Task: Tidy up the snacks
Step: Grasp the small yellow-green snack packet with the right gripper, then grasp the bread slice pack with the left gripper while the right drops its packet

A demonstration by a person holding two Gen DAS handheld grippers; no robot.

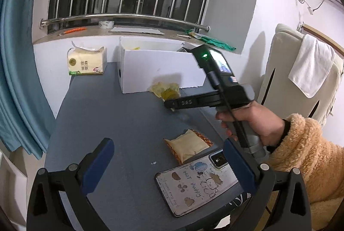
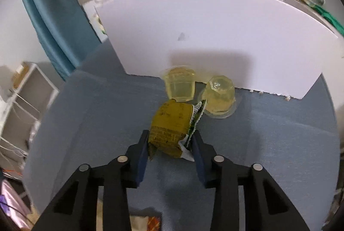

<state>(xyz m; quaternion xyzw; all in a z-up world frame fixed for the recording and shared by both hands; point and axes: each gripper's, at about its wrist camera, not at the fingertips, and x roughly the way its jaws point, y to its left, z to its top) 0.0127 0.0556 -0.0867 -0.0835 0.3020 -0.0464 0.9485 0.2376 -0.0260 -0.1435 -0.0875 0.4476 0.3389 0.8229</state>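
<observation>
My right gripper point(image 2: 171, 140) is shut on an olive-yellow snack packet point(image 2: 169, 123) and holds it just above the blue table, in front of two yellow jelly cups point(image 2: 179, 84) point(image 2: 220, 95) that rest against the white box point(image 2: 215, 37). In the left wrist view the right gripper point(image 1: 172, 105) hovers by the jelly cups point(image 1: 164, 89) at the box's front point(image 1: 161, 67). My left gripper point(image 1: 169, 164) is open and empty, low over the table. A cream snack pouch point(image 1: 188, 145) lies between its fingers' line of sight.
A phone in a cartoon case point(image 1: 197, 185) lies face down near my left gripper's right finger. A tissue pack point(image 1: 87, 62) stands at the table's back left. A blue curtain point(image 1: 19, 80) hangs left. A window sill with bars point(image 1: 129, 31) is behind the box.
</observation>
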